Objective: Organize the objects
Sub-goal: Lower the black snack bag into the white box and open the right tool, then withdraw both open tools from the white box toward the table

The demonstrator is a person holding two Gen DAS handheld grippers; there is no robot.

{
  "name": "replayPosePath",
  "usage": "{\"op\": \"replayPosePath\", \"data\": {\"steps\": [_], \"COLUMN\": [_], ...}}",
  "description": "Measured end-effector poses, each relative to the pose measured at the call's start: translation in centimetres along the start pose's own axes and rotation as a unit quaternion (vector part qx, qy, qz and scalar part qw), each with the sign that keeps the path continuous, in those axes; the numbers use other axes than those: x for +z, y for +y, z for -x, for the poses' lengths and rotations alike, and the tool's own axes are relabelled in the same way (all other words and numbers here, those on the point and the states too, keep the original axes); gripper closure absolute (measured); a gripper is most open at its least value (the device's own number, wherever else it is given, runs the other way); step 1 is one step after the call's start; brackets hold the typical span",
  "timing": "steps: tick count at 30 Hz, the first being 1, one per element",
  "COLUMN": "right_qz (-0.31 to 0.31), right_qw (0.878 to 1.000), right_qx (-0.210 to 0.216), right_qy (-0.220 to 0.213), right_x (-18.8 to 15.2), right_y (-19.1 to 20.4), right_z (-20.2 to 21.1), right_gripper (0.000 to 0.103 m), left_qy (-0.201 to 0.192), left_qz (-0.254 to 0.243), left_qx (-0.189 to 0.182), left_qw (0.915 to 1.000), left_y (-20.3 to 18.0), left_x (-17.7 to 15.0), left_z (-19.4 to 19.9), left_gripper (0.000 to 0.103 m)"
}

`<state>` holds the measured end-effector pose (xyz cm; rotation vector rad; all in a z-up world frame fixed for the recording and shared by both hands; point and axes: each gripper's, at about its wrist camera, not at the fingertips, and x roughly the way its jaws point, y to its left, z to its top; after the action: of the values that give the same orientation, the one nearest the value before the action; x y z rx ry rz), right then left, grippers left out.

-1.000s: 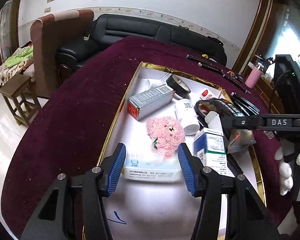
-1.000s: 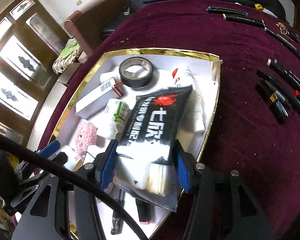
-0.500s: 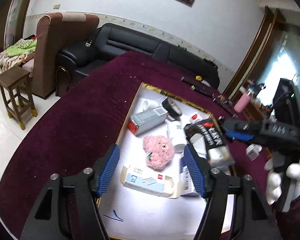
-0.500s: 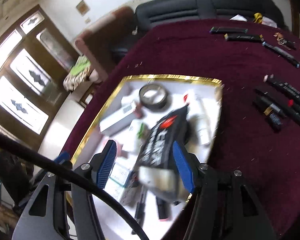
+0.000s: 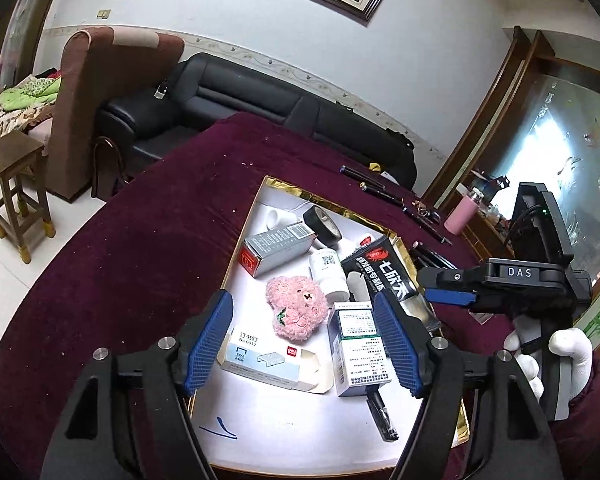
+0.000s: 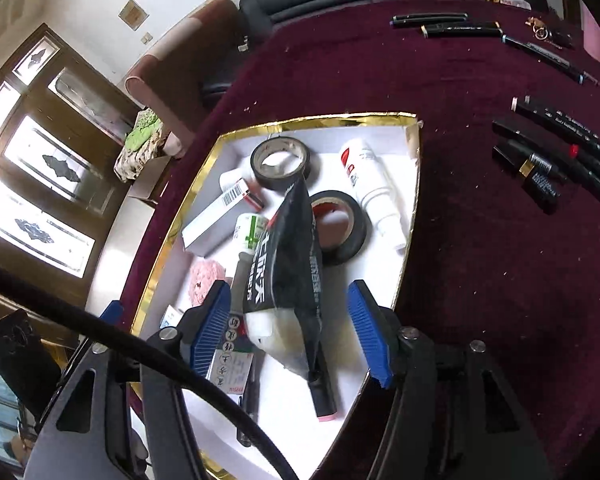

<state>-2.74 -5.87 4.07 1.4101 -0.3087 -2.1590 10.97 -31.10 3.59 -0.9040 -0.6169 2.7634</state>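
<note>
A gold-rimmed white tray point(image 5: 236, 280) on the maroon table holds the clutter. My left gripper point(image 5: 302, 344) hovers over its near end, jaws opening, pads touching nothing. Below it lie a blue-white staples box point(image 5: 260, 354), a pink plush point(image 5: 298, 306) and a white-green medicine box point(image 5: 360, 352). My right gripper point(image 6: 290, 330) hangs over the tray's other side, jaws also opening. A black pouch point(image 6: 288, 248) stands tipped on its edge between its pads, clear of both. Two black tape rolls point(image 6: 280, 162), a white bottle point(image 6: 374, 184) and a grey box point(image 5: 276, 248) lie farther in.
Black markers and pens point(image 6: 560, 148) lie in rows on the maroon cloth beyond the tray. A pink bottle point(image 5: 462, 216) stands at the far table edge. A black cable point(image 6: 140, 356) crosses the right wrist view. A white-gloved hand point(image 5: 560, 352) holds the right gripper.
Both grippers have widened and lifted a little. The staples box has left the left pads and lies in the tray. The black pouch has slipped free of the right pads and tipped onto its edge.
</note>
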Motion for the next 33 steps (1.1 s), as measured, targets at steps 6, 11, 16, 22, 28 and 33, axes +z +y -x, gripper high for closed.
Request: {"op": "replayPosePath", "data": {"steps": [6,11,16,22,28,33], "right_qz": [-0.01,0.025,0.029,0.072,0.137,0.031], "right_qw": [0.997,0.993,0.993,0.99,0.918,0.962], "right_qx": [0.037,0.073,0.093,0.059,-0.039,0.014], "right_qy": [0.065,0.089,0.062,-0.106,-0.371,-0.27], "right_x": [-1.8,-3.3,-3.6,-3.1,-6.0,-4.4], "right_y": [0.7,3.3,2.6,1.6,1.1,-5.1], "right_z": [-3.6,-3.5,-0.8,7.6,16.0,13.9], "right_gripper": [0.04,0.038,0.038,0.037,0.0,0.0], "left_qy": [-0.009,-0.01,-0.015,-0.012,-0.089,-0.087], "left_qz": [0.004,0.003,-0.007,-0.009,-0.04,-0.085], "left_qx": [0.002,0.006,0.008,-0.002,-0.042,-0.046], "left_qw": [1.0,0.9999,0.9998,0.9999,0.9943,0.9915], "left_y": [-0.1,-0.5,-1.7,-3.3,-7.4,-11.9], "left_x": [-0.1,0.2,0.3,0.8,1.9,2.7], "left_z": [0.7,1.1,1.5,1.4,4.8,4.8], "left_gripper": [0.035,0.032,0.032,0.032,0.001,0.002]}}
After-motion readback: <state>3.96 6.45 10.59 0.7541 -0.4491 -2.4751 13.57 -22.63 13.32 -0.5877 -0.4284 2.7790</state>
